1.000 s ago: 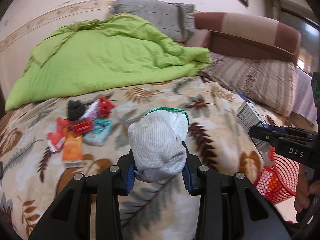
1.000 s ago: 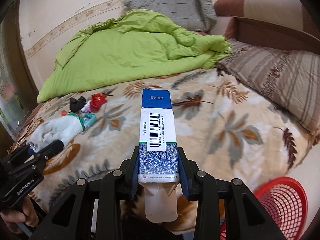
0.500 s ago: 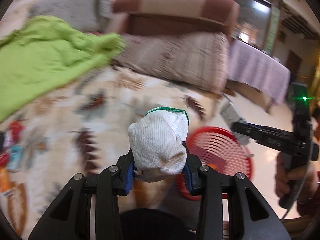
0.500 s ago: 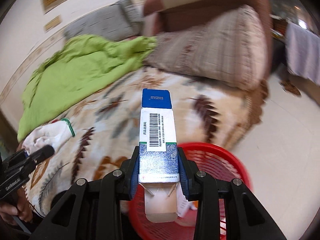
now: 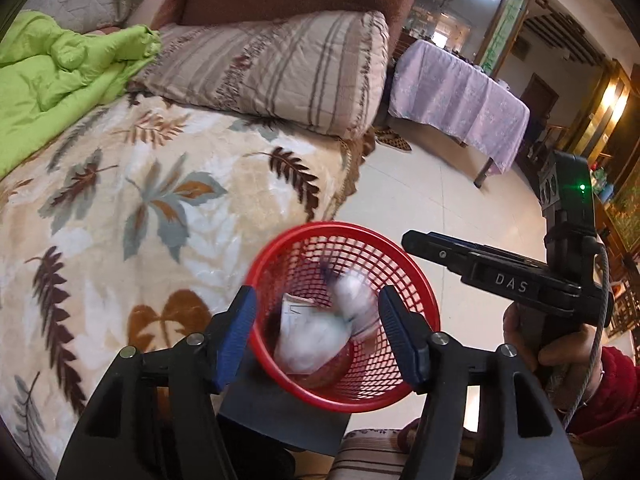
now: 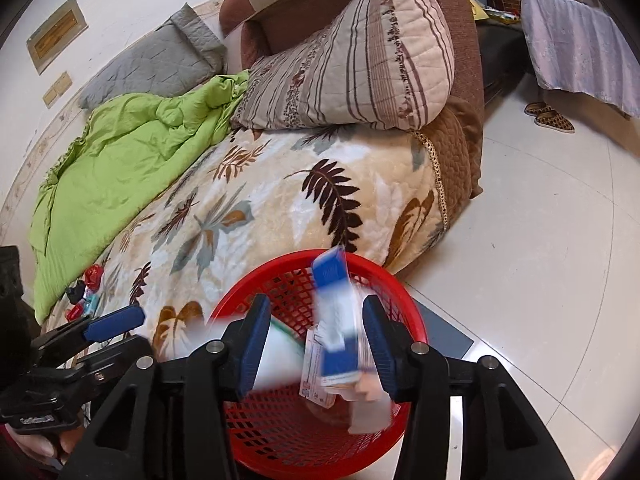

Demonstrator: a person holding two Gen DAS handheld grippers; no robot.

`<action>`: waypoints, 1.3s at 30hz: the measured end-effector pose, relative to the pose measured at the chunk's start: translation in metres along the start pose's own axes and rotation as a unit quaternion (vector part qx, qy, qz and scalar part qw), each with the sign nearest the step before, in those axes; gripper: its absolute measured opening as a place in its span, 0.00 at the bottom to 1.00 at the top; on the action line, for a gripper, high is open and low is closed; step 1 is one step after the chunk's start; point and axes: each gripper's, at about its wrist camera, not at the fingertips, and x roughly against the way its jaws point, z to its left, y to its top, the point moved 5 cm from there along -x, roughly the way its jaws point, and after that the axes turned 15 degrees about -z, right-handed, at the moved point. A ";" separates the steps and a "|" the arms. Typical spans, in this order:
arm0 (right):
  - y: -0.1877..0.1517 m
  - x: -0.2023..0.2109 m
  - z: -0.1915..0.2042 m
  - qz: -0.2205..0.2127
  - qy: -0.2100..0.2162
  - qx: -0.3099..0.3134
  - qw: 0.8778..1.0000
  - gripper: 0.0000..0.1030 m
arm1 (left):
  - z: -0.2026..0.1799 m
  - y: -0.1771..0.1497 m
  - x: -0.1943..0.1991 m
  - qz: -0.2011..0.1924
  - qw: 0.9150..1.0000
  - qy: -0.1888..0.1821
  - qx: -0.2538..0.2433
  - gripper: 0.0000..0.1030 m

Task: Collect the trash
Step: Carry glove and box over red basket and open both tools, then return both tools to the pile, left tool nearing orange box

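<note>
- A bed (image 6: pixel 280 208) under a cream blanket printed with brown and grey leaves fills the left of both views; a crumpled green quilt (image 6: pixel 132 152), a grey pillow (image 6: pixel 160 64) and a striped quilted cushion (image 5: pixel 280 72) lie toward its head.
- Pale floor tiles (image 6: pixel 540 240) run to a table draped in a lilac cloth (image 5: pixel 456 92), with patterned slippers (image 6: pixel 550 116) beside it.
- A red mesh basket (image 5: pixel 416 292) stands on the floor at the bed's edge.
- Left gripper (image 5: pixel 316 328): jaws opening above the basket, a blurred white sock (image 5: pixel 316 336) loose between them, inside the basket.
- Right gripper (image 6: pixel 316 344): jaws opening, a blue-and-white carton (image 6: pixel 332 304) tipping free into the basket; its print is too blurred to read.
- "DAS" shows on the right gripper's body in the left view.
- Small red and teal wrappers (image 6: pixel 86 292) remain on the blanket.
</note>
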 end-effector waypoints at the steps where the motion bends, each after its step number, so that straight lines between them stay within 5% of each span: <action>1: 0.001 -0.001 0.001 -0.002 0.001 0.000 1.000 0.50 | 0.002 0.000 0.006 -0.003 1.000 0.003 0.002 0.60; 11: -0.002 -0.022 0.085 0.009 0.078 0.048 0.996 0.51 | 0.075 -0.006 0.067 -0.043 0.994 0.089 0.056 0.60; 19: -0.025 -0.051 0.206 0.029 0.166 0.136 0.976 0.53 | 0.162 -0.029 0.148 -0.076 0.971 0.200 0.106 0.62; 25: -0.049 -0.071 0.289 0.046 0.213 0.165 0.962 0.56 | 0.244 -0.059 0.217 -0.096 0.930 0.313 0.166 0.63; 31: -0.085 -0.078 0.354 0.066 0.256 0.203 0.943 0.60 | 0.329 -0.095 0.266 -0.102 0.867 0.421 0.246 0.68; 35: -0.102 -0.084 0.370 0.066 0.261 0.217 0.938 0.60 | 0.369 -0.107 0.261 -0.079 0.852 0.446 0.261 0.68; 39: -0.110 -0.093 0.366 0.087 0.259 0.205 0.940 0.60 | 0.401 -0.114 0.234 -0.045 0.850 0.446 0.278 0.68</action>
